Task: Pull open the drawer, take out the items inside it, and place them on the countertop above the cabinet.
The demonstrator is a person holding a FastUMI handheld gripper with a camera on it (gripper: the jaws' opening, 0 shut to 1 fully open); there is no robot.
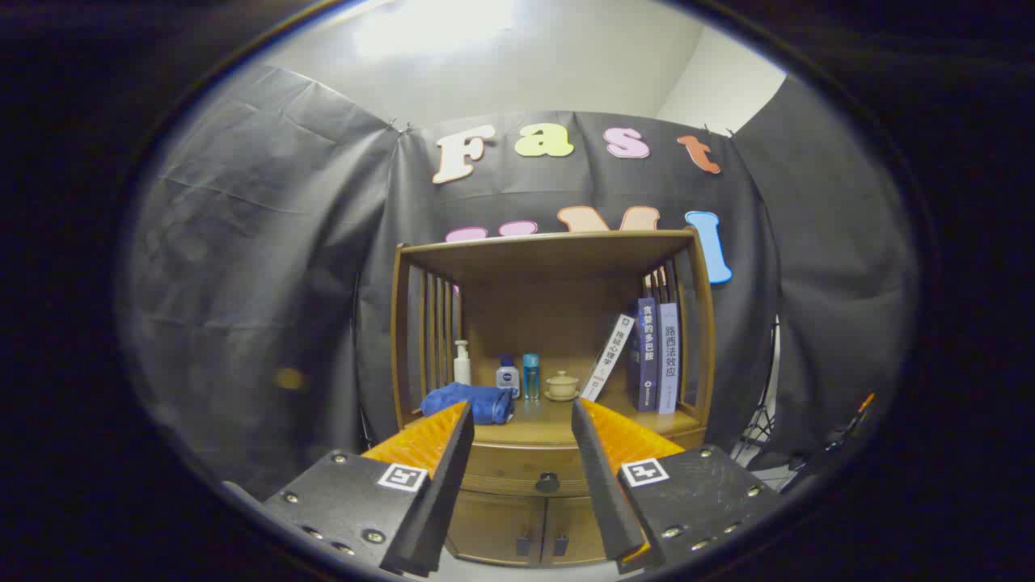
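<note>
One small dark knob sitting at the middle of the closed drawer, between the gripper jaws and beyond them; jaws spread wide, holding nothing. Drawer contents hidden, so shapes inside not tellable. Risking, as a judgement: slipping off the rounded knob if closing off-centre; scraping the polished wooden front; tugging hard and rocking the cabinet, toppling the leaning book or the slim bottles on the table above. Countertop already crowded: folded blue cloth near the left front, soft and rumpled; white pump bottle, squat blue jar, clear teal bottle, small glazed lidded cup, upright books far right. Leaving little bare wood for setting items down, so knocking something over while placing seems likely.
</note>
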